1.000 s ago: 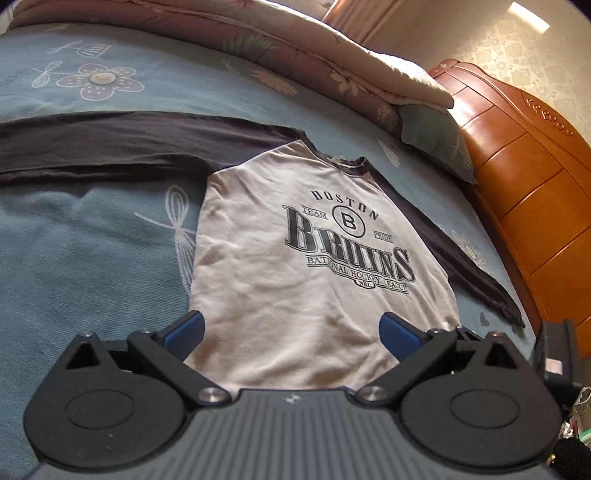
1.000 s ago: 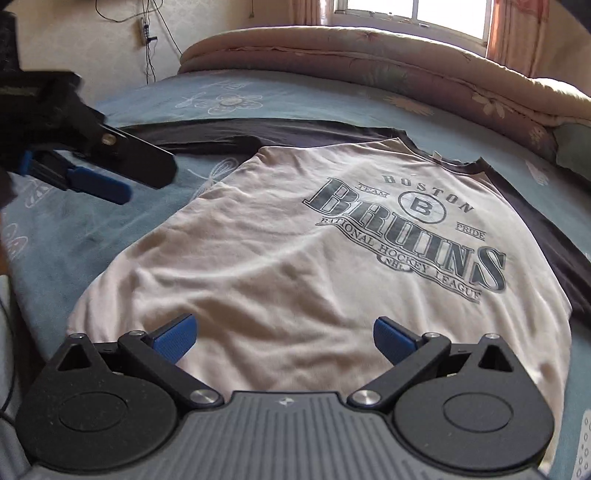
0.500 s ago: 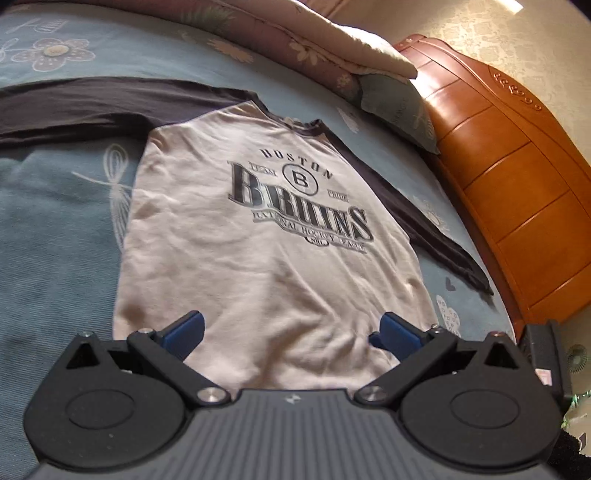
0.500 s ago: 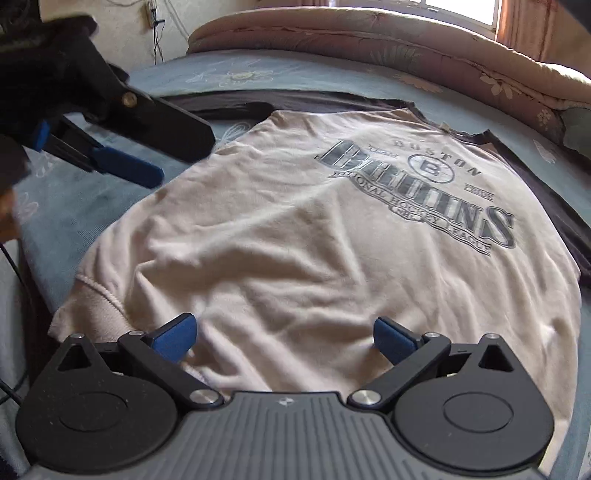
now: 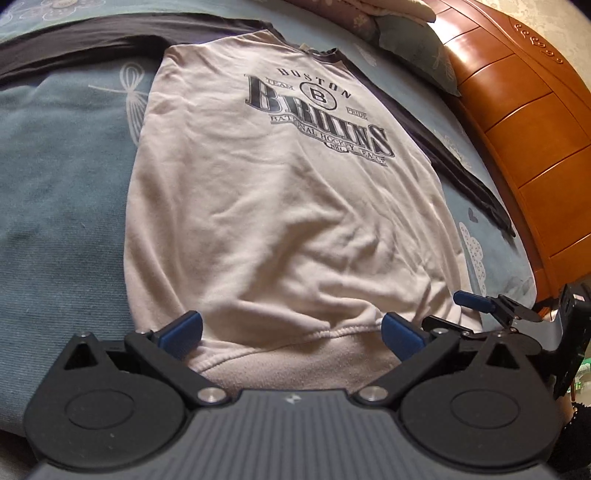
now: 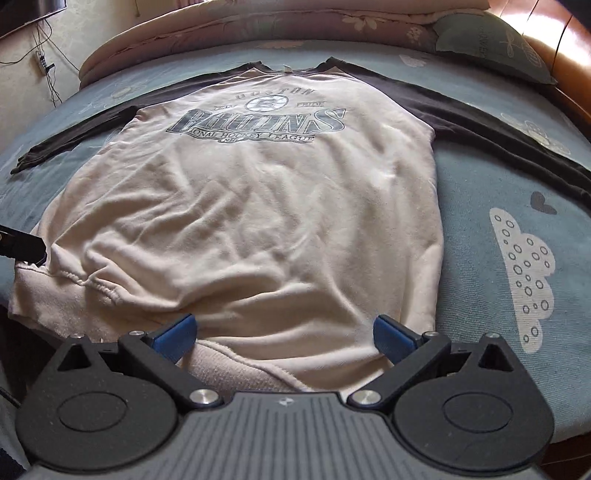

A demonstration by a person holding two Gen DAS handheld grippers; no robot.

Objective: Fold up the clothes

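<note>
A cream sweatshirt (image 5: 280,206) with a Boston Bruins print and dark sleeves lies flat, face up, on the bed. Its ribbed hem (image 5: 295,354) is nearest me. My left gripper (image 5: 291,332) is open, low over the hem near the shirt's left corner, with the fabric between its blue pads. In the right wrist view the same sweatshirt (image 6: 258,206) fills the middle. My right gripper (image 6: 283,334) is open over the hem near the right corner. The right gripper's finger (image 5: 474,300) shows beside the left one. The left gripper's finger (image 6: 22,247) touches the far hem corner.
The blue-grey patterned bedsheet (image 5: 55,184) surrounds the shirt. An orange wooden headboard (image 5: 517,122) and a pillow (image 5: 417,48) stand to the right. A rolled quilt (image 6: 258,26) runs along the far side. The dark sleeves (image 6: 498,133) stretch outward on both sides.
Both grippers have dropped and closed in on the hem, which now lies between their open fingers. The left gripper has slid from mid-air to the hem's left corner.
</note>
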